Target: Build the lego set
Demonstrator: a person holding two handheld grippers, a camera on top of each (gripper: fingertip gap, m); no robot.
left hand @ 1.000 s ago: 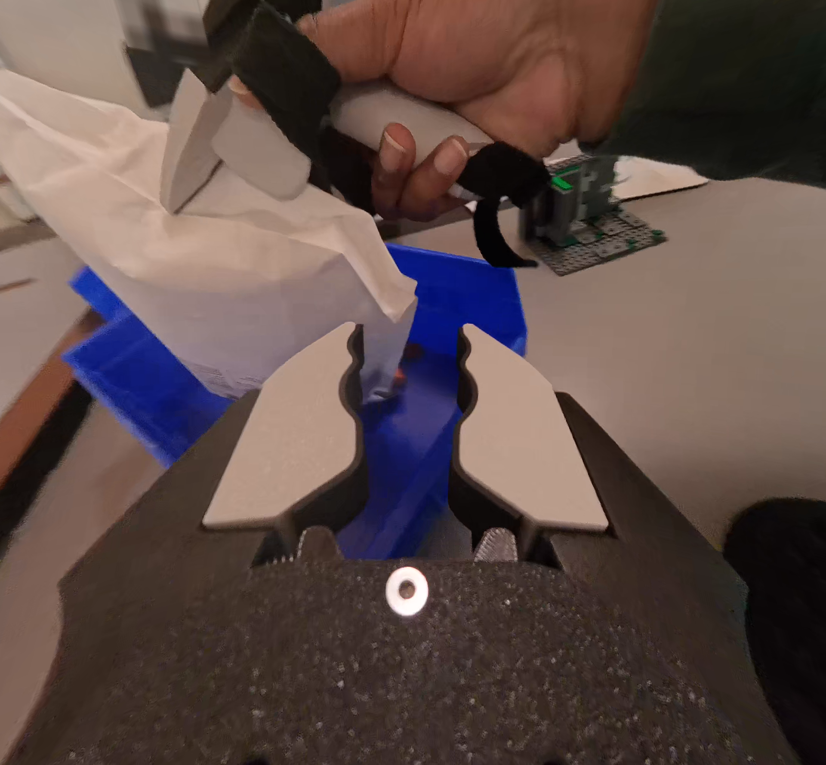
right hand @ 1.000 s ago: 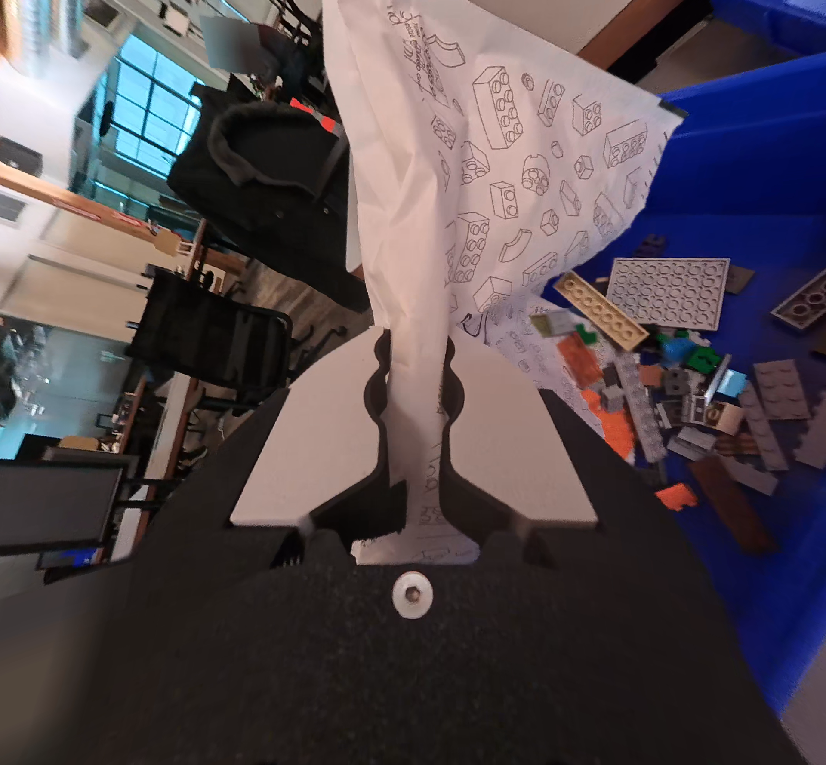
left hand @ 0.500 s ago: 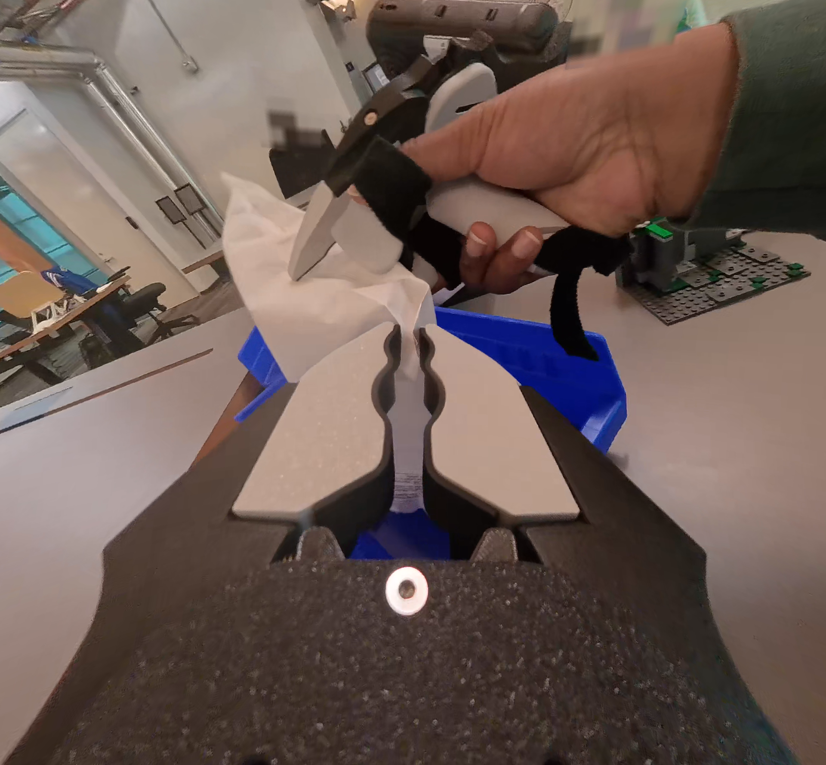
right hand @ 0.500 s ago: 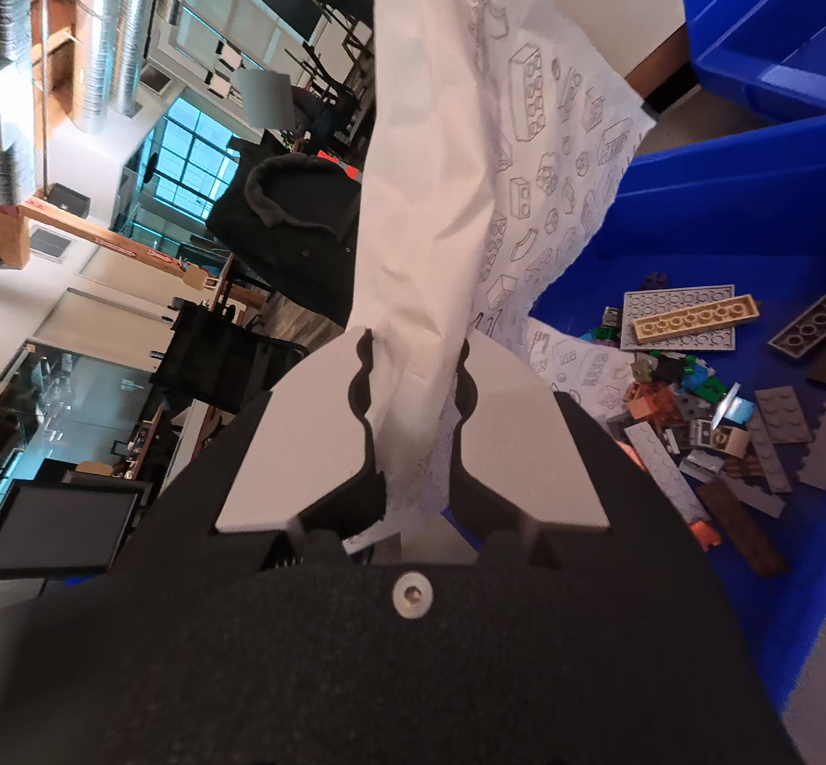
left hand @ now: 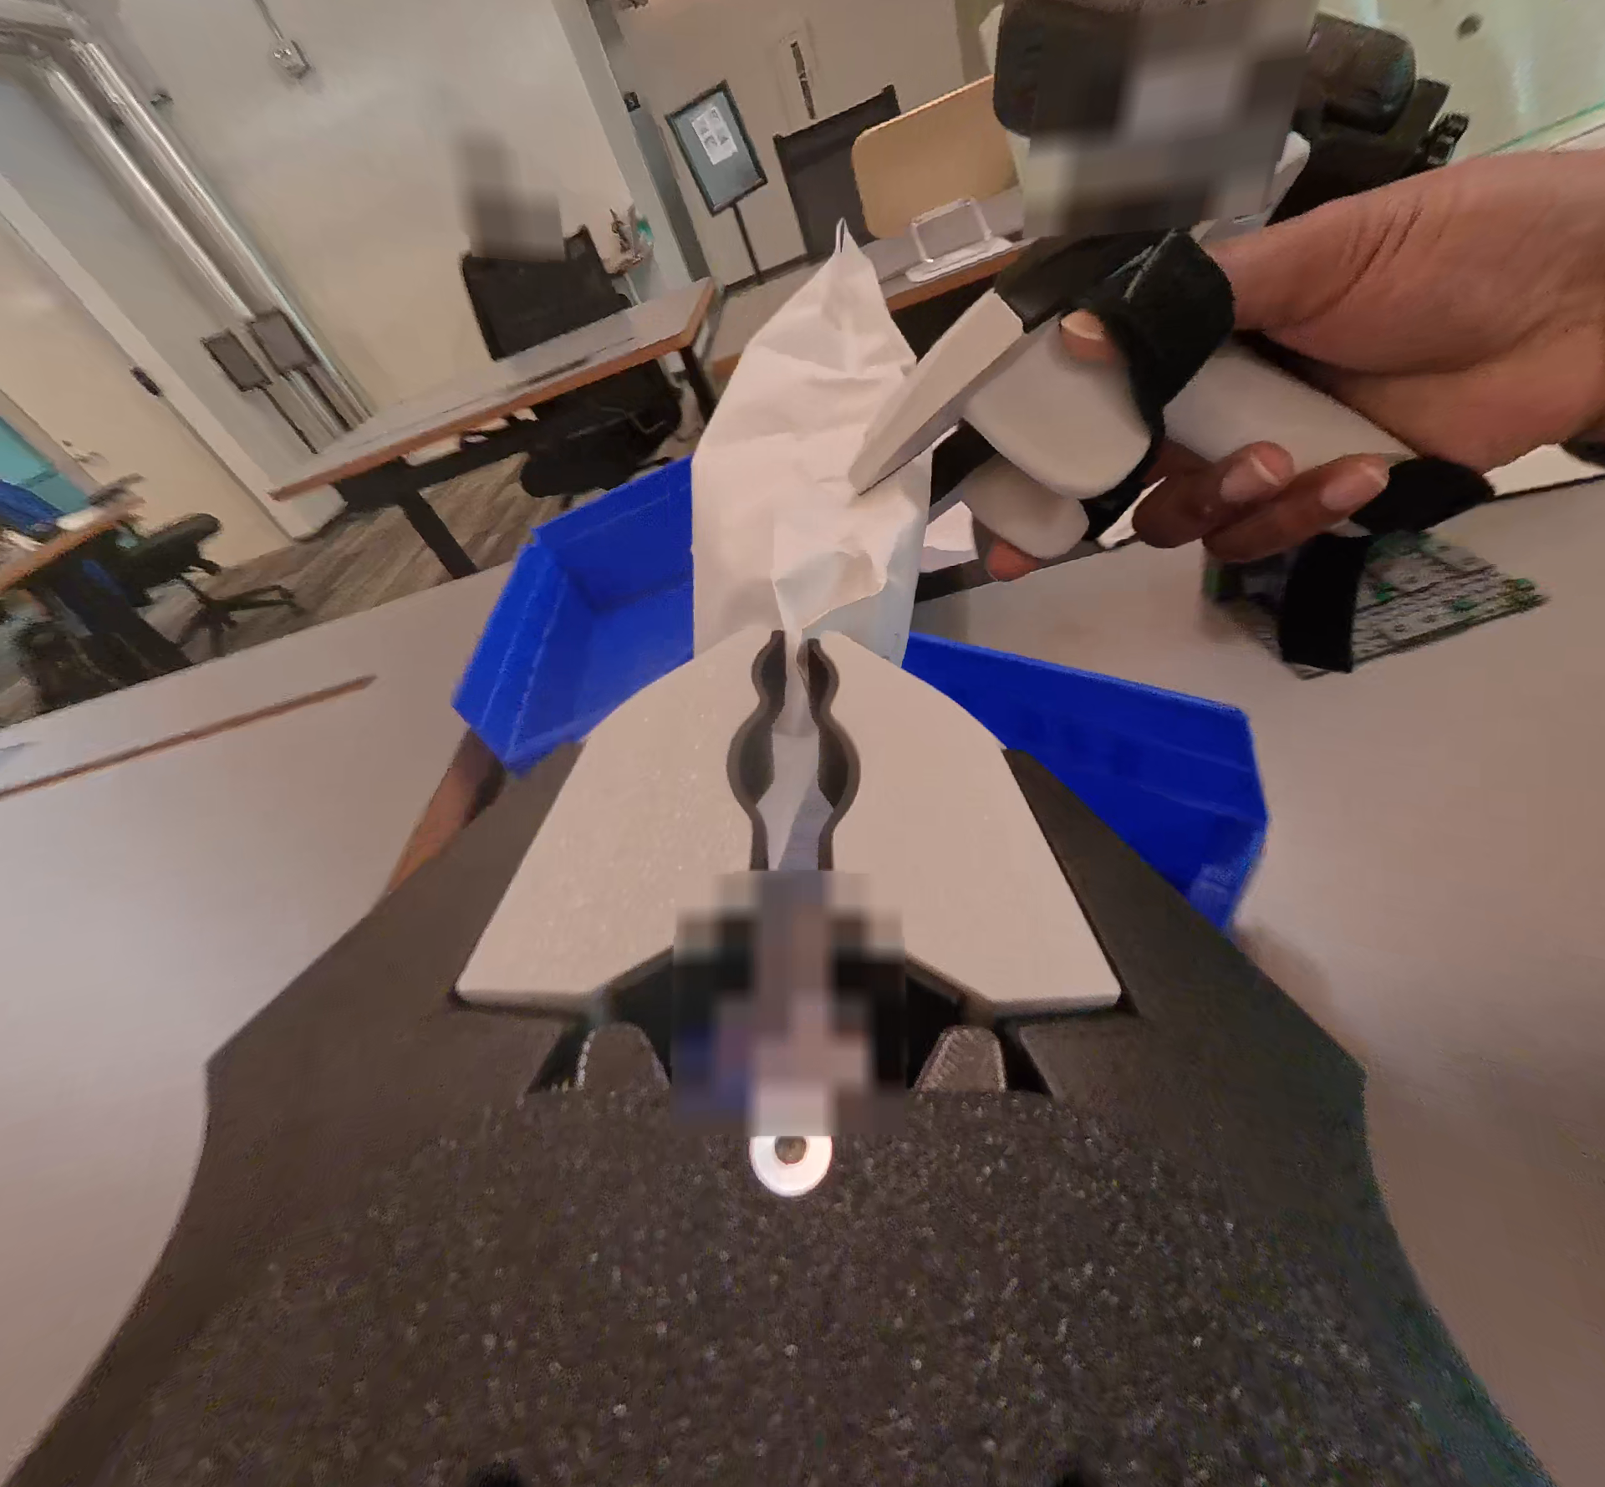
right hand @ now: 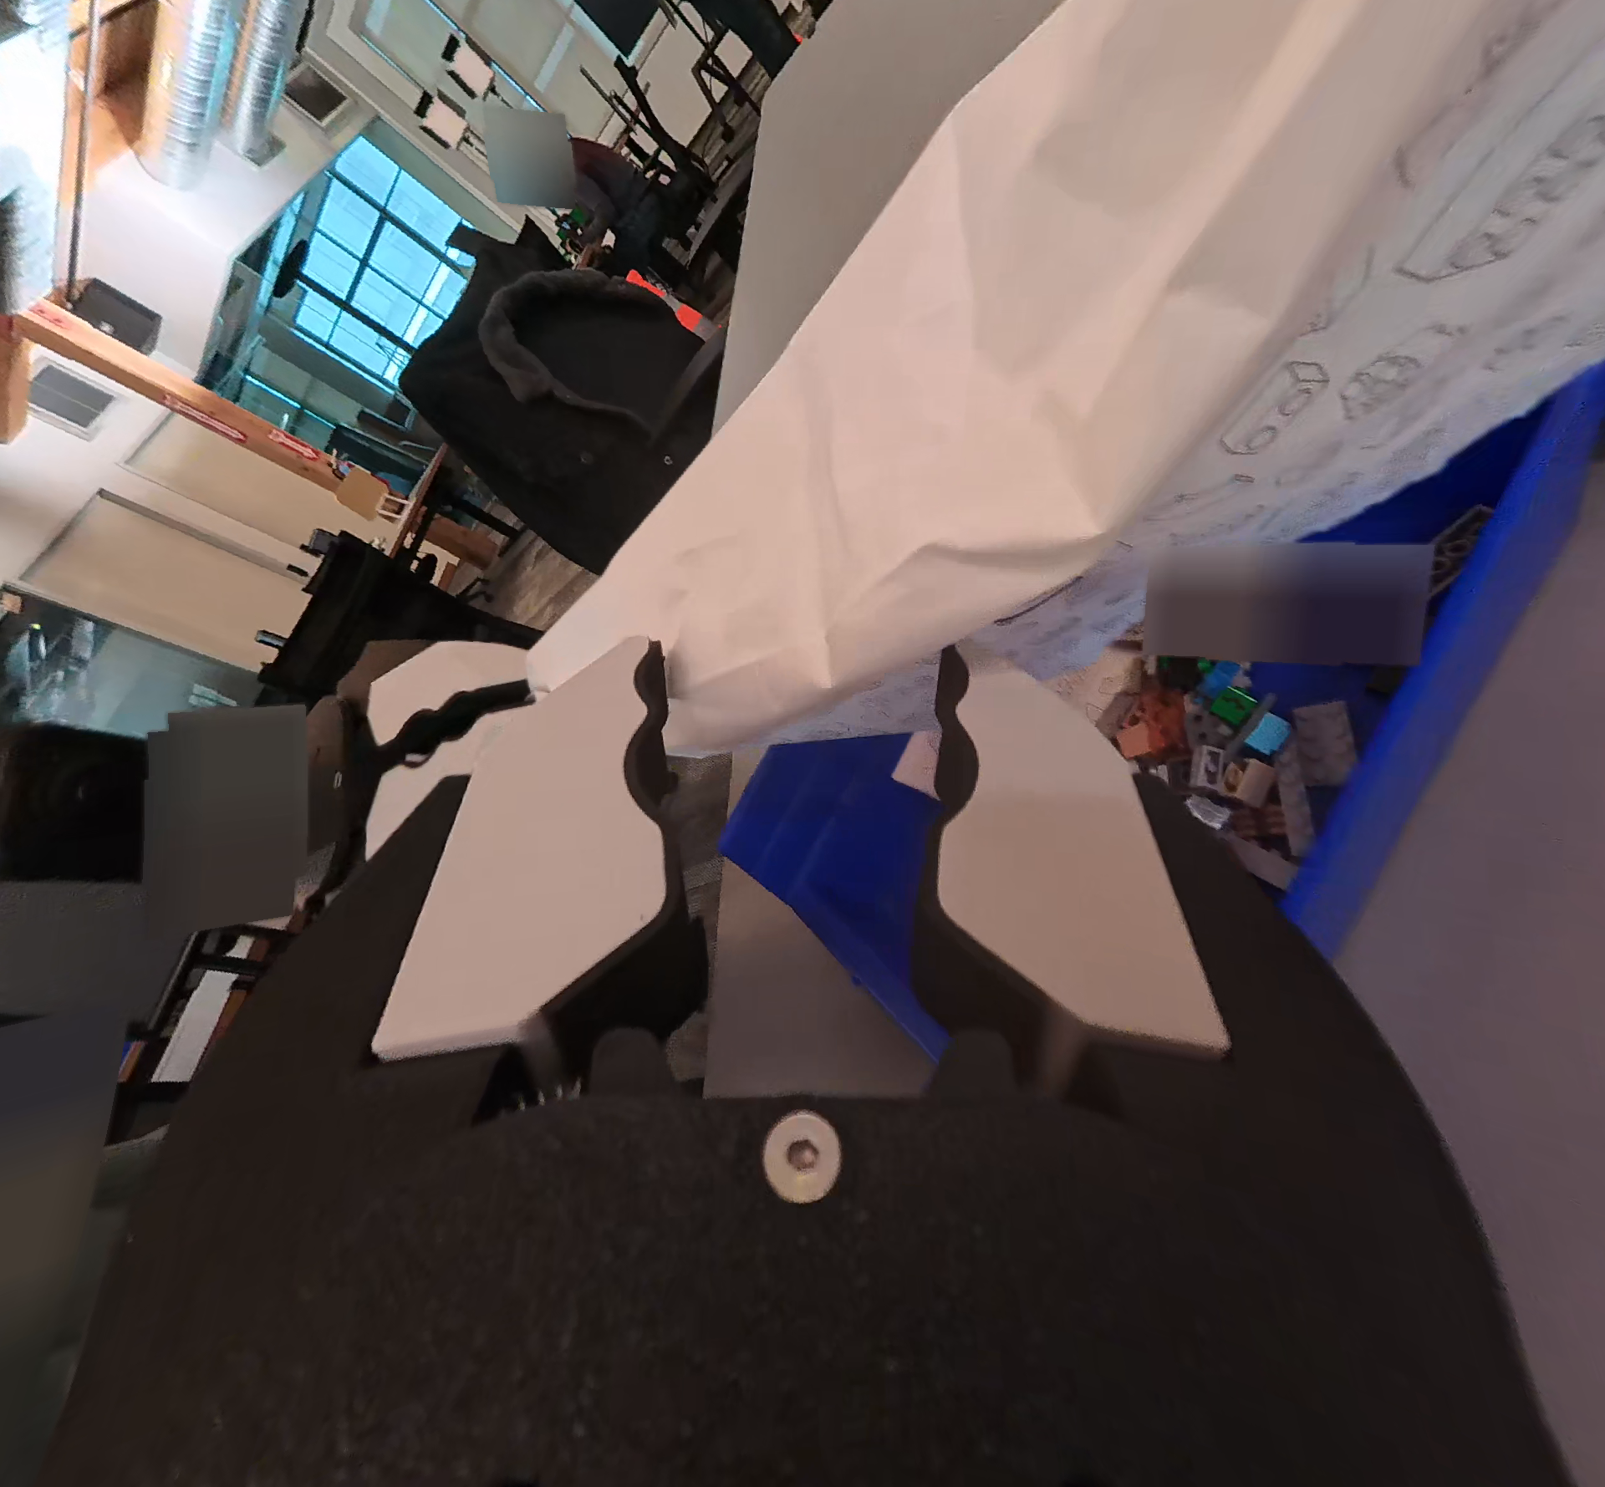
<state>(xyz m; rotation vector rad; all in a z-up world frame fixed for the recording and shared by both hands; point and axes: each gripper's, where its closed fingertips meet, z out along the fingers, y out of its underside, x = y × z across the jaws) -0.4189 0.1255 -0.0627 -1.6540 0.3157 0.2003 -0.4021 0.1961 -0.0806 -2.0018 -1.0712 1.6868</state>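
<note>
Left wrist view: left claw pinches bag edge.

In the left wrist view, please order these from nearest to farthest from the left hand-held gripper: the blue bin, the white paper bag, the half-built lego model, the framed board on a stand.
1. White paper bag: pinched between the left hand-held gripper fingers.
2. Blue bin: just behind, on the table.
3. Half-built lego model: farther right, on the table.
4. Framed board on a stand: at the far wall.
</note>
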